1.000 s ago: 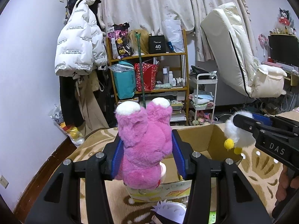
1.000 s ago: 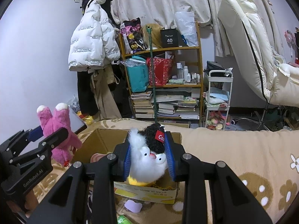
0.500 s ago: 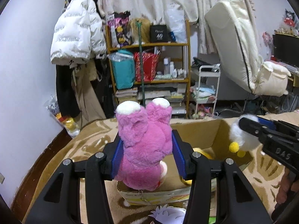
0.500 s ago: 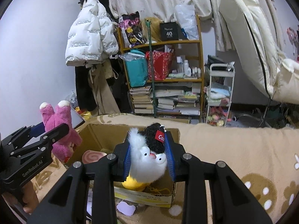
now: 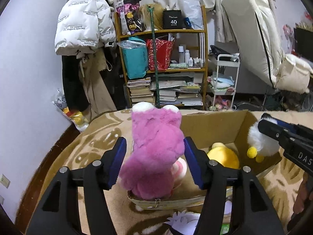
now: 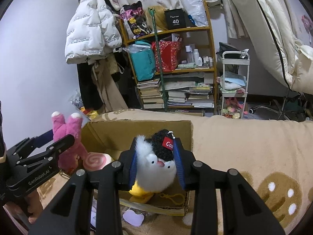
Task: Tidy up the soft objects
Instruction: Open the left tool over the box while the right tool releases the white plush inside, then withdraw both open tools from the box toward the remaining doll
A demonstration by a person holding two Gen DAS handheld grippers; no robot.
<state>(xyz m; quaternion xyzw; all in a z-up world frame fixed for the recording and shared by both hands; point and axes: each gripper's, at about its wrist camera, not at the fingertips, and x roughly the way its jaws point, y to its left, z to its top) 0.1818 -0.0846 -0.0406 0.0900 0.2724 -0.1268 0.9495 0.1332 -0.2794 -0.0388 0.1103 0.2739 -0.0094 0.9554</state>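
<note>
My left gripper (image 5: 155,163) is shut on a pink plush rabbit (image 5: 154,152) and holds it over the near left corner of an open cardboard box (image 5: 213,125); it also shows in the right wrist view (image 6: 66,137). My right gripper (image 6: 156,164) is shut on a white plush bird with a black cap (image 6: 156,166) above the box (image 6: 137,133); it shows in the left wrist view (image 5: 262,141) too. A yellow plush (image 5: 225,155) and a pink swirl plush (image 6: 95,160) lie inside the box.
The box sits on a tan patterned blanket (image 6: 244,146). A white-and-purple soft toy (image 5: 183,220) lies in front of the box. Behind stand a wooden shelf of books and bags (image 5: 166,68), a white cart (image 5: 225,78) and a hanging white jacket (image 5: 82,23).
Both grippers have tilted down and moved in over the box with their toys still held. The box interior, with the yellow plush and swirl plush, has come into view.
</note>
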